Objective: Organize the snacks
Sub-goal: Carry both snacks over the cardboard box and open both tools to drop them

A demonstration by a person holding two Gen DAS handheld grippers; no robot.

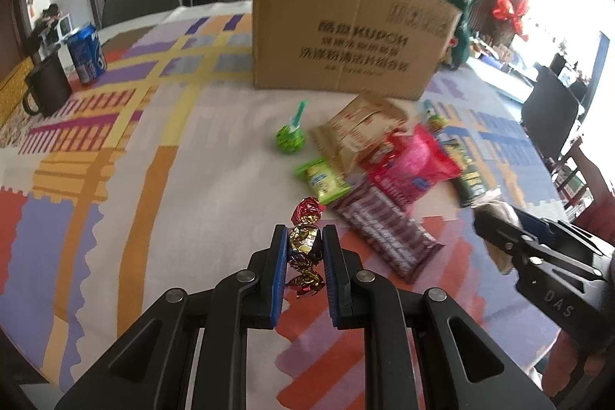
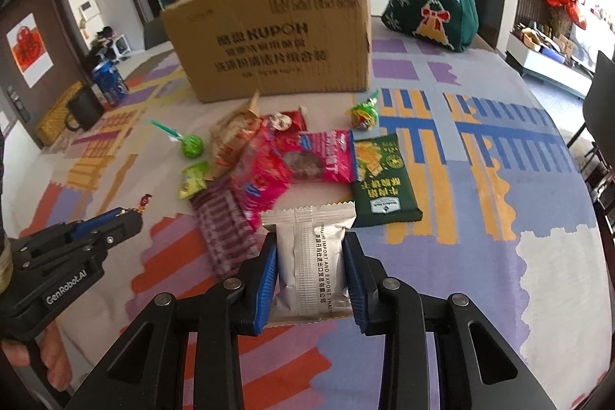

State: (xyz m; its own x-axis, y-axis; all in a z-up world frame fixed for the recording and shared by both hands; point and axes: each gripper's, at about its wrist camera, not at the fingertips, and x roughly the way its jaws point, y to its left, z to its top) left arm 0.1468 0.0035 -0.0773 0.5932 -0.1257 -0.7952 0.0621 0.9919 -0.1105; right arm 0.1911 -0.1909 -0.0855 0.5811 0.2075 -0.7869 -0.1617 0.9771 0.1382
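left gripper [image 1: 304,248]: pads pinched on a foil candy [image 1: 303,243], gold and red twist wrapper, held above the tablecloth [image 1: 115,179]; lower twist partly hidden between the fingers.
right gripper [image 2: 310,264]: pads pressed on a silver packet [image 2: 313,256], printed back seam facing the camera; bottom edge cut off behind the fingers.
snack pile [image 2: 276,164]: mid-table, overlapping; pink bags over a purple striped pack [image 2: 223,233], brown paper bag half covered; green packet [image 2: 380,179] at its right edge.
lollipops: green one [image 2: 191,145] left of the pile, another [image 2: 365,114] near the box.
cardboard box [image 2: 269,41]: behind the pile; inside hidden, print blurred.
far left: blue can [image 1: 87,53], dark mug [image 1: 48,85].
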